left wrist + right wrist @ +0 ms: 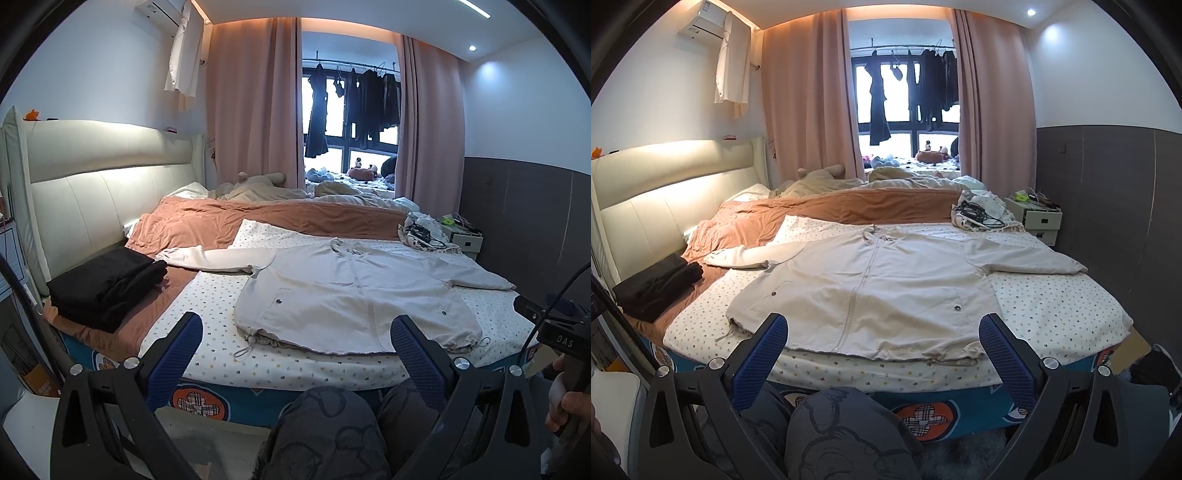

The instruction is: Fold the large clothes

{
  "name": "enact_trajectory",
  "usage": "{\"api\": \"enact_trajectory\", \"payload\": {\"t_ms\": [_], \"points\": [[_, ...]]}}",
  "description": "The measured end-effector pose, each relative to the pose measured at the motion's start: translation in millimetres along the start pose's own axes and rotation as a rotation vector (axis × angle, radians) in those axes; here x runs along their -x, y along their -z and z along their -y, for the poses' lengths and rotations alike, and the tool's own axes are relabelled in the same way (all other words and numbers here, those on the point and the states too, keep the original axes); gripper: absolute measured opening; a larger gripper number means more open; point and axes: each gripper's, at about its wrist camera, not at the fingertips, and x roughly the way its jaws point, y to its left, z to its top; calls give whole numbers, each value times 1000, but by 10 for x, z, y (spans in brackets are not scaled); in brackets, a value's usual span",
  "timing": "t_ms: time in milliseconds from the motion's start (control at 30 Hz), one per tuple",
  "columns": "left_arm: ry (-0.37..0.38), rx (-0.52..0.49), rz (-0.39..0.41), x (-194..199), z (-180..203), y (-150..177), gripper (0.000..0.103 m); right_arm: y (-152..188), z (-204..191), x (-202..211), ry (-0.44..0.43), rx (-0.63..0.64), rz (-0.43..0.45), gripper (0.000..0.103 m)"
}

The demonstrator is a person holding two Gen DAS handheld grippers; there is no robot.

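Across the bed (1052,314) in front of you, on its dotted sheet (1034,302), the beige jacket (886,291) lies flat, front up, zipped, both sleeves spread outward, hem toward you. Left of it, apart, a folded black garment (107,284) sits on the orange blanket (849,206). Your left claw (295,354) and right claw (882,350) both hang released, fingers wide apart, just short of the hem, touching nothing.
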Motion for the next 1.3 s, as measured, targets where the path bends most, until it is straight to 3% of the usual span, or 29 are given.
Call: {"api": "enact_trajectory", "payload": {"t_ms": [400, 1300], "points": [[-4, 28, 28, 75, -31, -1, 103, 23, 36, 11, -32, -14, 2, 103], [-6, 17, 47, 188, -15, 87, 103, 79, -18, 112, -6, -18, 4, 103]]}}
